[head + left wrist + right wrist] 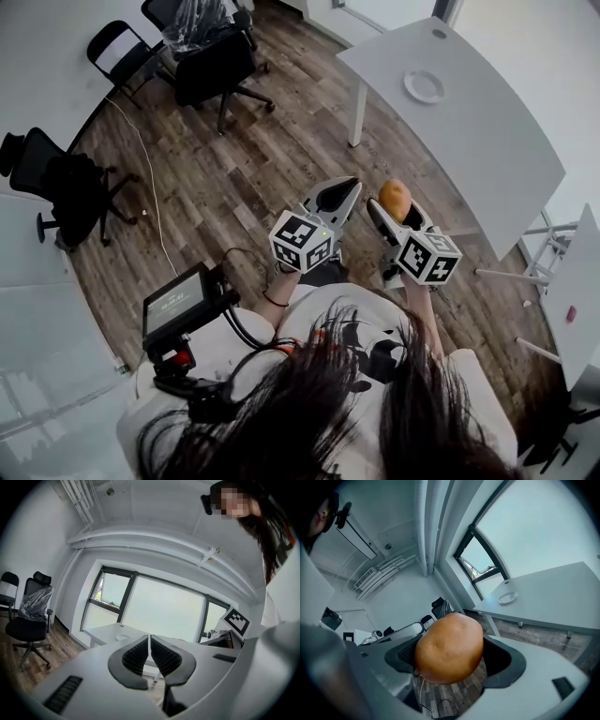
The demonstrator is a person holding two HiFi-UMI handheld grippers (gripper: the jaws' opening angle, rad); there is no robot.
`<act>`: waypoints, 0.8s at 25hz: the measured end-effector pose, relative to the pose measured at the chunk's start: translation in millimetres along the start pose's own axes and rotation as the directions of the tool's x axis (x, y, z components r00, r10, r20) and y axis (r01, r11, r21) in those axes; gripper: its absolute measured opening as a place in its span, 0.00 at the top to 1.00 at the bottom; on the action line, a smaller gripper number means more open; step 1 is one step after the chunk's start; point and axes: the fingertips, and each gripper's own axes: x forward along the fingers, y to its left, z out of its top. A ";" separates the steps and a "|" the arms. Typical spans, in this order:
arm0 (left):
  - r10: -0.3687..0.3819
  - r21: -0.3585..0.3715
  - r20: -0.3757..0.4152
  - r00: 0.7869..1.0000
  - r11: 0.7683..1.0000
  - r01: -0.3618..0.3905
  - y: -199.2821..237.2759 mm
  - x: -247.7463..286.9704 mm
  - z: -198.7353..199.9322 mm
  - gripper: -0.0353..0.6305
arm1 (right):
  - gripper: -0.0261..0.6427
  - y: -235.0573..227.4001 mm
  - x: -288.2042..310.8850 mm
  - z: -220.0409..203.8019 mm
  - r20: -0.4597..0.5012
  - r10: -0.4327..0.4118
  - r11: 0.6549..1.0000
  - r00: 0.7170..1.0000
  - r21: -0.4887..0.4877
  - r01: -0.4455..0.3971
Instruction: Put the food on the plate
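An orange-brown round bun (449,648) sits clamped between the jaws of my right gripper (454,660), which is shut on it. In the head view the bun (396,199) shows at the tip of the right gripper (394,208), held in the air over the wooden floor. My left gripper (339,197) is beside it, jaws shut with nothing between them; its pads (140,656) meet in the left gripper view. A small white plate (424,86) lies on the white table (478,131) ahead, well apart from both grippers. The plate (507,597) looks empty.
Black office chairs (217,66) stand at the back left and another chair (61,187) at the far left. A cable (150,202) runs across the wooden floor. White table legs (357,114) stand between me and the plate. A second white surface (579,291) is at right.
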 end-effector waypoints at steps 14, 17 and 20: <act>-0.118 -0.038 -0.039 0.992 0.992 0.117 46.8 55.1 7.3 0.94 | 0.36 -31.0 45.1 34.2 0.031 -0.116 0.992 0.993 0.049 0.114; -0.111 -0.043 -0.053 0.992 0.993 0.109 55.8 65.4 4.4 0.94 | 0.36 -37.2 56.7 40.1 0.024 -0.107 0.993 0.994 0.054 0.105; -0.097 -0.044 -0.057 0.994 0.995 0.094 65.7 78.0 4.6 0.94 | 0.36 -46.6 68.1 45.7 0.016 -0.093 0.994 0.995 0.060 0.092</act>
